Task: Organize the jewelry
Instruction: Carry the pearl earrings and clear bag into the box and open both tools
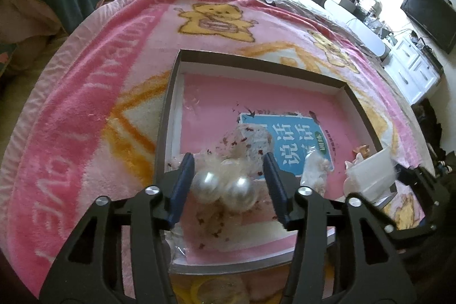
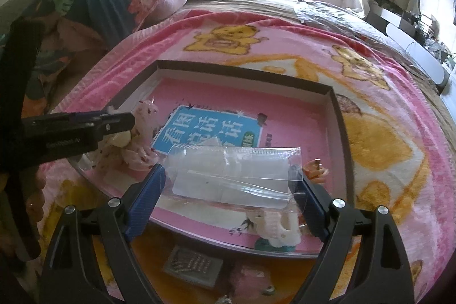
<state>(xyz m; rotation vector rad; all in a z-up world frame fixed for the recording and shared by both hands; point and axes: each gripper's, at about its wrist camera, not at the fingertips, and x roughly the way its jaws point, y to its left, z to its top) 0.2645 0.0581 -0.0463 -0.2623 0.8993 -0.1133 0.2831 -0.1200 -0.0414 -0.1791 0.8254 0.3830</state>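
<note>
My left tongs [image 1: 228,178] stood spread, their blue pads on either side of a pair of pearl earrings [image 1: 221,188] fixed to a gauzy, red-flecked pouch [image 1: 250,141]; the pearls lay side by side across the gap, the left one just beside the left pad, the right one apart from the right pad, so whether anything was gripped could not be told. My right tongs [image 2: 229,178] were likewise spread, with a clear zip bag [image 2: 236,173] spanning the opening, its long axis running from pad to pad and its ends at or touching both, apparently held lightly by the edges. Both worked over the shallow dark-rimmed box [image 2: 339,116], lined pink with a blue label, resting on the pink bear blanket [image 1: 85,110] on the bed. Seen from the right wrist, the left tongs entered from the left, level, just left of the bag; I judged that the pearls had to travel rightward into the bag's mouth.
</note>
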